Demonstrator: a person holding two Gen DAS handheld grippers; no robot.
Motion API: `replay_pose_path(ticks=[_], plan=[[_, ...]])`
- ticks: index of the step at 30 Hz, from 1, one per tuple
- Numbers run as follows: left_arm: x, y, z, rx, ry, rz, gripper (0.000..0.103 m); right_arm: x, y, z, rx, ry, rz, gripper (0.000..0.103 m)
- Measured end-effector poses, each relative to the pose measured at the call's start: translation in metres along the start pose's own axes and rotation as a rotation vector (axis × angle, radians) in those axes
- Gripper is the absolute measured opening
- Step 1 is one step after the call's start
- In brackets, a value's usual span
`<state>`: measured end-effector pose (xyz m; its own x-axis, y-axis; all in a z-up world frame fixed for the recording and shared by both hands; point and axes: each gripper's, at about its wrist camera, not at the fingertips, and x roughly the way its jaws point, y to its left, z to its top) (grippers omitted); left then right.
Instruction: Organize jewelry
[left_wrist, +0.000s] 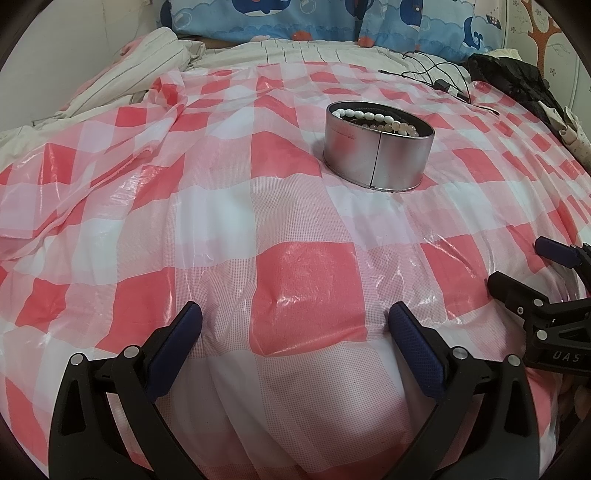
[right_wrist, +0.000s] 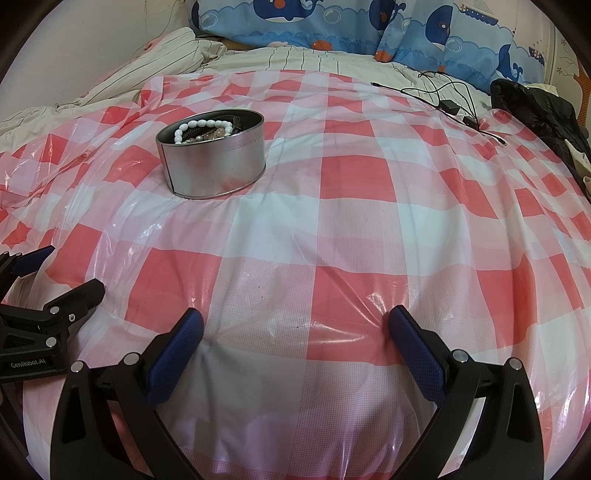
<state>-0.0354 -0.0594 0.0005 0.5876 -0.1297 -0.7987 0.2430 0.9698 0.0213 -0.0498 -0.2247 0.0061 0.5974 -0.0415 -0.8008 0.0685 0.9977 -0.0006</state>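
Note:
A round silver tin (left_wrist: 376, 155) stands on the red-and-white checked plastic sheet (left_wrist: 295, 266) that covers the bed. It holds a white bead bracelet (left_wrist: 365, 117) and other bead bracelets; it also shows in the right wrist view (right_wrist: 214, 162) with the white bracelet (right_wrist: 201, 127) on top. My left gripper (left_wrist: 295, 317) is open and empty, low over the sheet, well short of the tin. My right gripper (right_wrist: 295, 321) is open and empty, to the right of the left one. Each gripper shows at the edge of the other's view (left_wrist: 517, 269) (right_wrist: 70, 266).
Blue whale-print pillows (left_wrist: 332, 22) lie at the head of the bed. A striped blanket (left_wrist: 122, 70) is bunched at the far left. Black cables with a small adapter (right_wrist: 450, 105) and a black garment (right_wrist: 543, 110) lie at the far right.

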Motion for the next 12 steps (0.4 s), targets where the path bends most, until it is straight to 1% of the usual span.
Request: replay_pose_path(ticks=[12], plan=[[-0.0007, -0.0029, 0.0008, 0.007, 0.011, 0.016, 0.097, 0.0001, 0.0003, 0.0001, -0.001, 0.001, -0.001, 0.096]])
